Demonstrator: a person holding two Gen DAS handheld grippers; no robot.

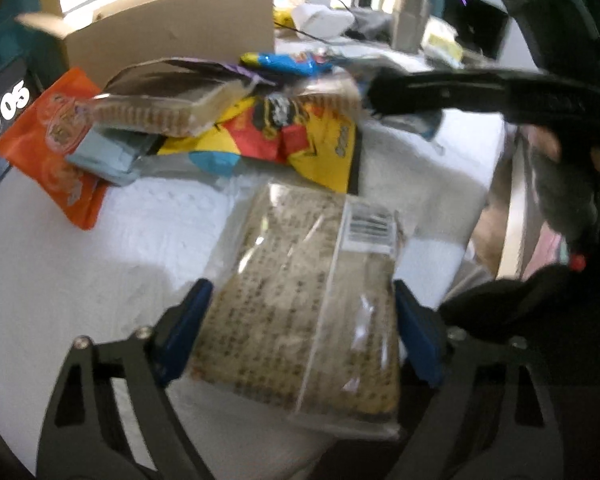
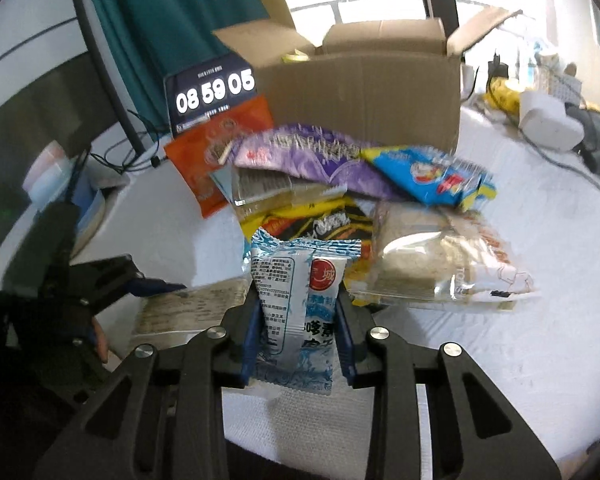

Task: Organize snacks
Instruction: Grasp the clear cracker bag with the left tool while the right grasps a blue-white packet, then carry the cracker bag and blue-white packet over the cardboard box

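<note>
Inside, the cardboard box [image 2: 364,96] stays hidden; right tool [image 2: 298,344] clamps a blue packet [image 2: 296,320], left tool [image 1: 300,344] straddles a clear pack [image 1: 300,300].

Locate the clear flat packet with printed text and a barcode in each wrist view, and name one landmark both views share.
Left wrist: the clear flat packet fills the lower centre, between the left gripper fingers.
Right wrist: the packet lies at lower left, partly hidden behind the blue-and-white sachet.
Shared landmark: the open cardboard box behind the snack pile.
</note>
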